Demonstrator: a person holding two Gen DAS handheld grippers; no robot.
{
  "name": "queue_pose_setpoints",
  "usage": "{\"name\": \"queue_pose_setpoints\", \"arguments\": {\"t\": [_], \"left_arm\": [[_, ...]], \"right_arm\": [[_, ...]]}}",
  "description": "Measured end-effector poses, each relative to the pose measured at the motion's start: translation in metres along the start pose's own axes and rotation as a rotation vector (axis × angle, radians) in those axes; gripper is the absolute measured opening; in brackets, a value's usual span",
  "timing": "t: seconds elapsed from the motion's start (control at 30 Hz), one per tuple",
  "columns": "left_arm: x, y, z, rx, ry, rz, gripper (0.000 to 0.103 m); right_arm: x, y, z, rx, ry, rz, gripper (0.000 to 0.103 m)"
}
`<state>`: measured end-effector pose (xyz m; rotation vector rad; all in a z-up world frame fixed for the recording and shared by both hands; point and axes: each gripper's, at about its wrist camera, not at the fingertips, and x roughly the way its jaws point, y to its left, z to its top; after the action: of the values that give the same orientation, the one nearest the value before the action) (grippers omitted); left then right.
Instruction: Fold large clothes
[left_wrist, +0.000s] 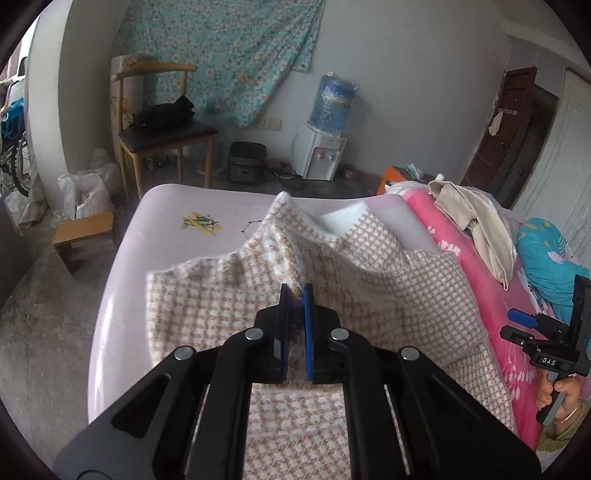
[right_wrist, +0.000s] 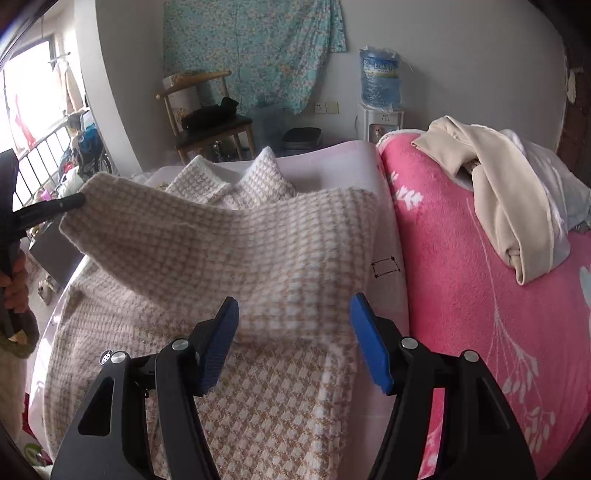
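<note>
soft, limp checked knit garment (left_wrist: 388, 295) is pinched at its raised edge by left claw (left_wrist: 296, 291); right claw (right_wrist: 293, 306) is held wide open, nothing gripped.

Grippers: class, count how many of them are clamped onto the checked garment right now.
1. The left gripper is shut on a raised edge of the checked garment. The right gripper hangs open above the garment, holding nothing.

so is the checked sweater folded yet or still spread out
Partly folded. The left claw is shut on one edge of the sweater, lifting it over the rest; the right claw is open and empty.
</note>
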<state>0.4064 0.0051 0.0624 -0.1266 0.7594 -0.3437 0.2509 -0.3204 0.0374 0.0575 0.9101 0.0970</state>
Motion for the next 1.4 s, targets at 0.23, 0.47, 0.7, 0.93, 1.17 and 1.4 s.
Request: {"name": "queue_pose_setpoints", "arguments": {"t": [0.23,0.47,0.7,0.93,1.17,1.4], "left_arm": [[0.053,0.050,-0.049,-0.042,0.187,0.115,0.006],[0.055,0.055,-0.055,-0.050,0.172,0.124,0.006],[0.057,0.059,-0.063,-0.047,0.184,0.152,0.006],[0.057,0.061,-0.065,-0.032,0.181,0.159,0.007],[0.060,0.061,-0.067,-0.056,0.171,0.191,0.013],[0.051,0.062,-0.066,-0.048,0.178,0.224,0.035]], "right_arm": [[0.038,0.020,-0.007,-0.101,0.087,-0.051,0.052],[0.042,0.006,0.003,-0.057,0.103,-0.005,0.051],[0.065,-0.020,0.022,0.023,0.112,-0.008,0.035],[0.076,-0.033,0.031,0.057,0.177,0.000,0.028],[0.102,-0.024,0.072,0.037,0.089,0.007,0.028],[0.138,-0.029,0.065,0.092,0.177,-0.041,0.034]]}}
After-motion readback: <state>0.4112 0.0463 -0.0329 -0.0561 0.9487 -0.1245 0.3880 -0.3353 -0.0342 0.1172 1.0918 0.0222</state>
